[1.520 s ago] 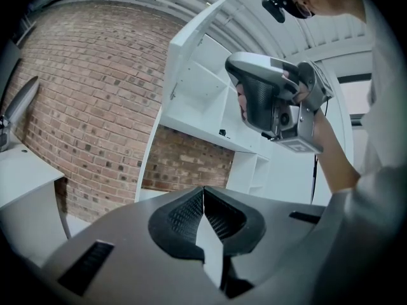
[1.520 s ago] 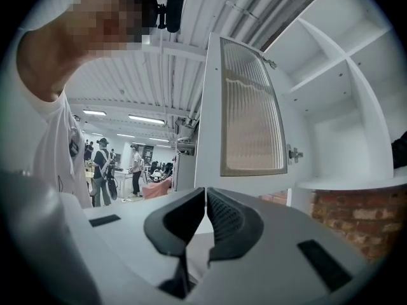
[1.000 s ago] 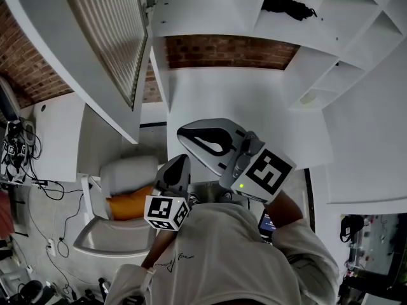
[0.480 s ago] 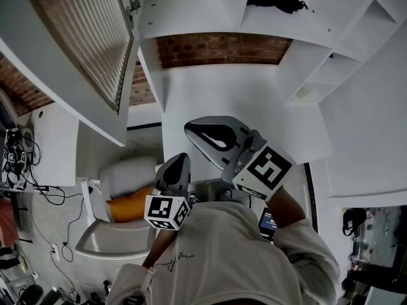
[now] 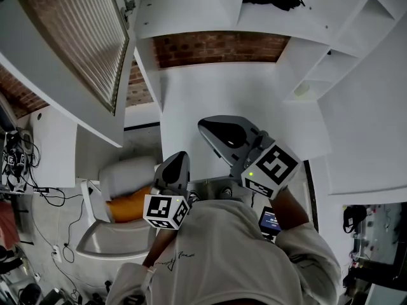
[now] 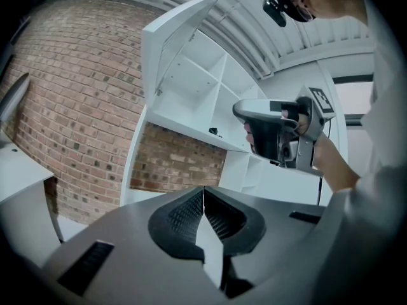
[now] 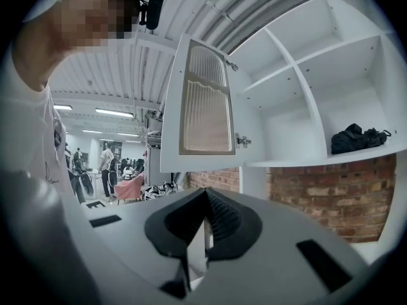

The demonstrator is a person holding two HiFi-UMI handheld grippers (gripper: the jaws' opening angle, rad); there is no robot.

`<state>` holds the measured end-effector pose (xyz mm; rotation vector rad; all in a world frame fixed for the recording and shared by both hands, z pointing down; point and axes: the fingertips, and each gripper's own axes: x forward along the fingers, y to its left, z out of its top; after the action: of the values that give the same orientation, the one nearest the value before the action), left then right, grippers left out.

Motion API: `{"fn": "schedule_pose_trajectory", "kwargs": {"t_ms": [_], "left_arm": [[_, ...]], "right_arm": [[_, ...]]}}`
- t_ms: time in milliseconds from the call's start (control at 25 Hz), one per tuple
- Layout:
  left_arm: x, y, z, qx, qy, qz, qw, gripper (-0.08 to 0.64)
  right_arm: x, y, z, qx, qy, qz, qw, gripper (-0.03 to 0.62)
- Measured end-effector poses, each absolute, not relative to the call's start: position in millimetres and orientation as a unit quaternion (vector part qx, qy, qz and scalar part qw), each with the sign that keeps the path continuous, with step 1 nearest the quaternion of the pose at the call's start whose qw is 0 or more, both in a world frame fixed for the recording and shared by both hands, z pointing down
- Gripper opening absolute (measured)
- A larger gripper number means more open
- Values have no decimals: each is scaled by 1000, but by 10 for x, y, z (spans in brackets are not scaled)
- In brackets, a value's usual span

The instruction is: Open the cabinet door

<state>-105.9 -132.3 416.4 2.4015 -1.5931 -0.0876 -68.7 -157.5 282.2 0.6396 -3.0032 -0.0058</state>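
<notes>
Right tool (image 5: 205,129) farther right; cabinet door (image 7: 205,100) open

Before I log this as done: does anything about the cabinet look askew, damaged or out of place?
Nothing stands out. The cabinet door stands swung wide, no damage visible; one crumpled black bundle lies on a shelf inside.

You face a red brick wall (image 5: 219,48) at the head view's upper middle, above a white worktop (image 5: 216,100). At lower left, a pale grey armchair (image 5: 124,173) with an orange cushion (image 5: 130,203) sits near black cables (image 5: 19,161). Ceiling strip lights (image 7: 113,112) glow at the left of the right gripper view.
</notes>
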Motion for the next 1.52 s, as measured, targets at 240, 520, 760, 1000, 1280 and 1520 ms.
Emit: {"fn": "schedule_pose_trajectory", "kwargs": {"t_ms": [240, 520, 760, 1000, 1280, 1520], "left_arm": [[-1060, -1331, 4157, 828, -545, -33, 131, 17], [-1070, -1380, 4129, 832, -540, -32, 126, 17], [-1083, -1410, 4111, 833, -538, -32, 122, 16], [-1097, -1437, 4102, 833, -538, -33, 122, 16], [-1141, -1456, 4138, 829, -543, -31, 127, 16], [-1143, -1486, 4166, 829, -543, -28, 130, 17]], "right_arm": [[-573, -1607, 2943, 224, -973, 10, 48, 23], [-467, -1652, 3038, 237, -970, 22, 56, 23], [-447, -1674, 3064, 240, -968, 19, 65, 23], [-406, -1710, 3144, 246, -966, 27, 73, 23], [-279, -1770, 3293, 265, -960, 55, 72, 23], [-114, -1821, 3459, 294, -950, 79, 74, 23]]}}
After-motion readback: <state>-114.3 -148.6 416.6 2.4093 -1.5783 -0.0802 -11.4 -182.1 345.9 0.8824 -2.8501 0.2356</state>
